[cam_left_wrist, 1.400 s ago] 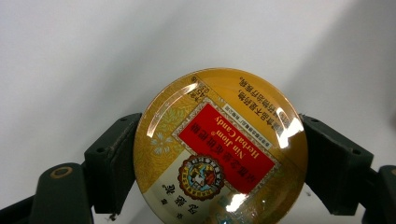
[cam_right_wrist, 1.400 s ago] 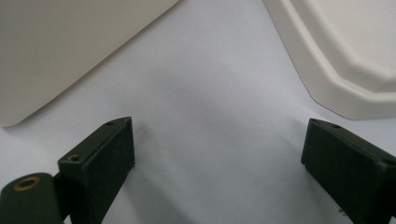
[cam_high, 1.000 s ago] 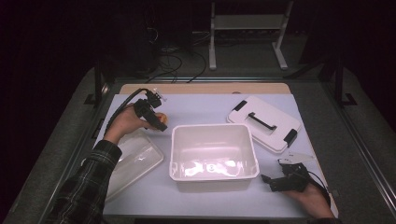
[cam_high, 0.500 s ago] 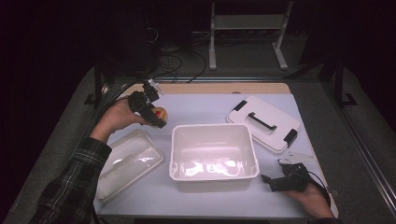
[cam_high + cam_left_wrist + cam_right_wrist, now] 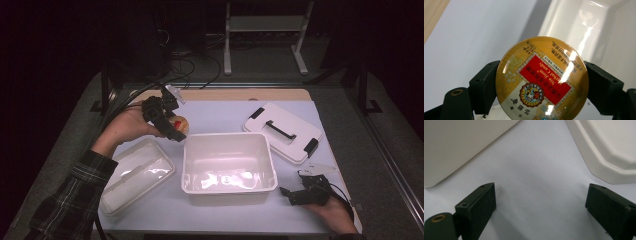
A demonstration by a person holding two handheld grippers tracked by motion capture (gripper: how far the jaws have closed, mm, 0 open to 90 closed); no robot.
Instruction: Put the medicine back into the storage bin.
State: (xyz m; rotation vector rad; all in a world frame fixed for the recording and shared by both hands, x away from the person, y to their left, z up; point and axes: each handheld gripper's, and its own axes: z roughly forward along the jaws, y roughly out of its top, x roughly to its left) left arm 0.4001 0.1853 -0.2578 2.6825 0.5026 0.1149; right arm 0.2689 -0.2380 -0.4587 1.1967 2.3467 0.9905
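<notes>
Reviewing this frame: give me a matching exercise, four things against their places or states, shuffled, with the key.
1. round candy tin
2. white tub
3. lid with black handle
4. right gripper

a. open, low over the table
b. clamped in the left gripper
c. lying flat, far right of the table
d. open-topped, mid-table

Pairs: 1-b, 2-d, 3-c, 4-a

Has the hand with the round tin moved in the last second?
Yes. The left gripper with the tin has gone up and toward the back edge of the white tub, which has stayed put.
</notes>
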